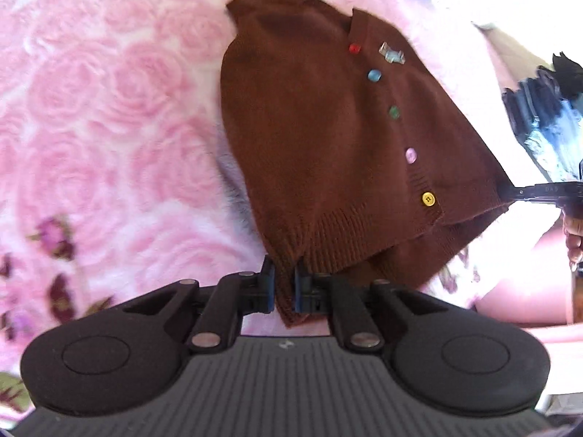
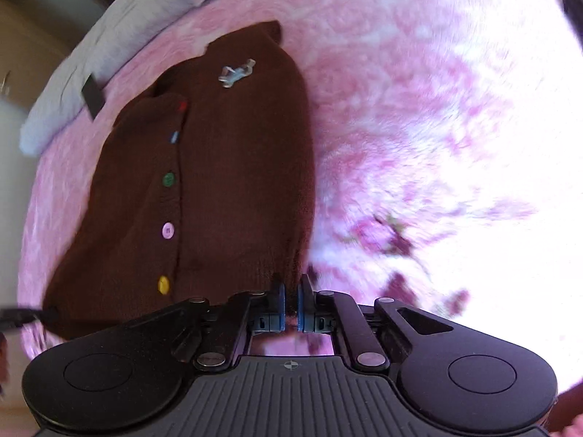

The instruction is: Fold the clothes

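- The brown cardigan [image 1: 320,138] lies on the pink blanket [image 1: 109,109], buttons up, sides looking tucked in.
- The left gripper [image 1: 284,284] pinches one bottom corner of the hem.
- The right gripper [image 2: 290,296] pinches the other bottom corner.
- My guess: the hem goes up to the collar.
- Lift both corners together, level, so the knit stays flat.
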`<move>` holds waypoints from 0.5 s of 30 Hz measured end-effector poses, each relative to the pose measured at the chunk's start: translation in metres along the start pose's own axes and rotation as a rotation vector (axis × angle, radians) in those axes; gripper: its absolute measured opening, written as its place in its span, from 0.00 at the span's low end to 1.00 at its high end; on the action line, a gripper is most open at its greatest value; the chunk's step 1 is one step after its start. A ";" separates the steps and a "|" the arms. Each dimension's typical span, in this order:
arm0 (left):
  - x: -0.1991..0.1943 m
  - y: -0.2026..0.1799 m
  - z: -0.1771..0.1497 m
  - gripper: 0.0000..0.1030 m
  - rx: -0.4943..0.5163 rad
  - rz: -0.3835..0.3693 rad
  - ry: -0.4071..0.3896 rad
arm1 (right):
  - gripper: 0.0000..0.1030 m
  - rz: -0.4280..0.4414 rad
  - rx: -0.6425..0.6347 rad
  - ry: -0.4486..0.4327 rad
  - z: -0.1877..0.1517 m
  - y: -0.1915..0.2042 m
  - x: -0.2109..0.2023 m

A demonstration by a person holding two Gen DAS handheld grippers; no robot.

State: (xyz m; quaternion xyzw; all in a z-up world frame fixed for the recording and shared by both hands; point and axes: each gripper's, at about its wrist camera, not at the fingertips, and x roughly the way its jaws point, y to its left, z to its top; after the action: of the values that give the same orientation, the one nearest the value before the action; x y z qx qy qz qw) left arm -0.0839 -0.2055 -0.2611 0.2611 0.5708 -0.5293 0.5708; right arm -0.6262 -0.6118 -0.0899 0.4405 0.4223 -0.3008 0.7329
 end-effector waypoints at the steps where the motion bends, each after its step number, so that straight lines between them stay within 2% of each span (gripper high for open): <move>1: -0.009 0.002 -0.003 0.06 0.004 -0.005 -0.001 | 0.04 -0.018 -0.016 0.018 -0.008 0.003 -0.008; 3: -0.026 0.007 -0.009 0.07 0.011 -0.016 -0.003 | 0.04 -0.056 -0.047 0.057 -0.026 0.009 -0.022; 6: -0.004 0.013 -0.030 0.08 -0.006 0.005 0.085 | 0.04 -0.108 -0.045 0.142 -0.059 0.005 -0.014; 8: 0.005 0.016 -0.036 0.10 -0.025 0.017 0.138 | 0.04 -0.096 0.016 0.188 -0.071 -0.003 -0.001; 12: -0.003 0.013 -0.028 0.12 0.001 0.079 0.162 | 0.08 -0.157 -0.016 0.211 -0.064 0.007 0.011; 13: -0.007 0.016 -0.023 0.12 0.002 0.090 0.159 | 0.26 -0.167 -0.043 0.205 -0.057 0.013 0.011; 14: -0.012 0.020 -0.015 0.13 -0.001 0.098 0.144 | 0.50 -0.182 -0.073 0.181 -0.047 0.020 0.009; 15: -0.017 0.024 -0.007 0.14 -0.005 0.106 0.127 | 0.59 -0.198 -0.105 0.156 -0.037 0.027 0.006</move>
State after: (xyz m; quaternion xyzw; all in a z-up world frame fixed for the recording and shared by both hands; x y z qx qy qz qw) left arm -0.0611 -0.1864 -0.2540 0.3227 0.5925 -0.4793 0.5613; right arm -0.6147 -0.5674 -0.0946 0.3799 0.5345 -0.3140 0.6866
